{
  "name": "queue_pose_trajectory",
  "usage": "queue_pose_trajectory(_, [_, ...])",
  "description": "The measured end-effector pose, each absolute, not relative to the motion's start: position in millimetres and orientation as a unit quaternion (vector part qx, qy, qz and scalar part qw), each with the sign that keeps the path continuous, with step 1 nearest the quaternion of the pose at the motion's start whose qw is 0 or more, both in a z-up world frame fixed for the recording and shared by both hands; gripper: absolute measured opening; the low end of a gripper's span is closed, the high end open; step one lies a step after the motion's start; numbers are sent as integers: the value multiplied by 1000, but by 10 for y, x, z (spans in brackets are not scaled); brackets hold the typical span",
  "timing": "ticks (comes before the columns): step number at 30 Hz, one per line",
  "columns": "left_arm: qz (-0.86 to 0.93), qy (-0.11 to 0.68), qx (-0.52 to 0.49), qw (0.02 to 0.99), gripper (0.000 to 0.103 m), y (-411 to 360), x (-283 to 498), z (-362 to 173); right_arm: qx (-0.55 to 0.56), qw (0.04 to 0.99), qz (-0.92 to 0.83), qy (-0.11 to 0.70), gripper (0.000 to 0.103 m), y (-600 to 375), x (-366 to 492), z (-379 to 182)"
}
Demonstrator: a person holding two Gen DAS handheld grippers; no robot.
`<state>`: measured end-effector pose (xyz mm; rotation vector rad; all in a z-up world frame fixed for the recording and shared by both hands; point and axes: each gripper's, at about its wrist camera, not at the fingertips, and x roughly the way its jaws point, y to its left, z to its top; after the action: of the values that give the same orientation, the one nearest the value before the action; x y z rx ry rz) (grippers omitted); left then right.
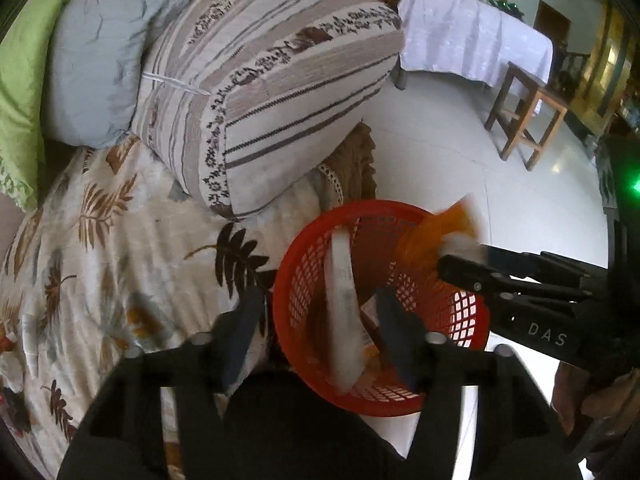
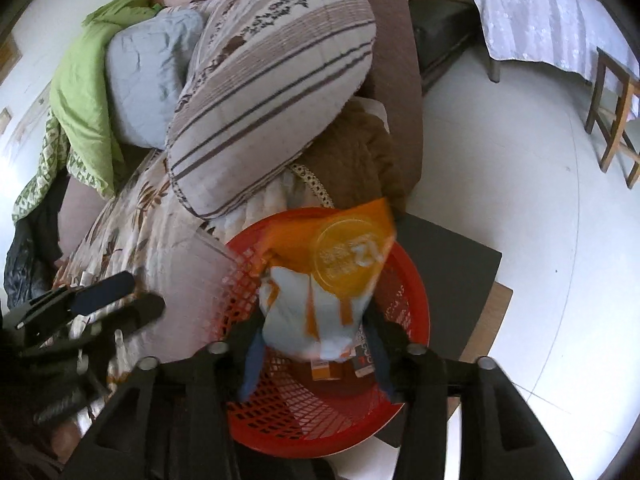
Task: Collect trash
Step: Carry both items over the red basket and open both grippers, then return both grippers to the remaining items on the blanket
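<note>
Bed [image 1: 100, 240] w/ leaf-print sheet carries a striped pillow [image 1: 272, 92] at far side, a grey-blue pillow [image 1: 100, 60] left of it, a green blanket [image 1: 20, 80] at far left. Red basket [image 2: 416, 300] stands on a dark low table [image 2: 452, 280], just right of bed; white tile floor [image 2: 540, 220] around.

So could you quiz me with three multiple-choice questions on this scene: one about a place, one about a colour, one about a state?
1. Where is the orange and white wrapper?
A. on the stool
B. over the basket
C. under the striped pillow

2. What colour is the basket?
A. red
B. blue
C. green

3. How do the left tool's fingers stand?
A. clamped on a pillow
B. spread apart, gripping nothing
C. shut on the basket rim

Answers: B, the right tool holds the wrapper above the mesh; A, the mesh walls are red; B, a white piece of trash sits loose between its spread fingers.
</note>
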<state>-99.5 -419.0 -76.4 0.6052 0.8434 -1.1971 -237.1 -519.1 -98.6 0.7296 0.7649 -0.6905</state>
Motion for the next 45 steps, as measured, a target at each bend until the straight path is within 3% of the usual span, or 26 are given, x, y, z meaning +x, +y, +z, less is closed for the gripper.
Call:
queue_pose_trajectory(9, [-523,392,248,715,62,-3993,-821,-663,351,805,-324,351,58,-5170,-2311,-1020])
queue_pose_trajectory(14, [-519,382,236,728,78,-3798,-751,-550,346,805,-326,356,58,-5135,-2275,-971])
queue_pose_trajectory(24, [-509,343,252,748,78,-3496,-623,-366,289,831,-346,326,62,-4863,-2333,-449])
queue_pose_trajectory(28, [-497,338,255,758,78,-3340,-537,-338,255,845,-353,312,73,-4716,-2336,-264])
queue_pose_trajectory(37, [-455,371,214,781,78,-2886,-210,-469,252,854,-315,329,74,-4539,-2005,-196])
queue_pose_trajectory(45, [-348,362,191,844,78,-2164,100,-397,237,869,-233,366,74,-4152,-1223,-305])
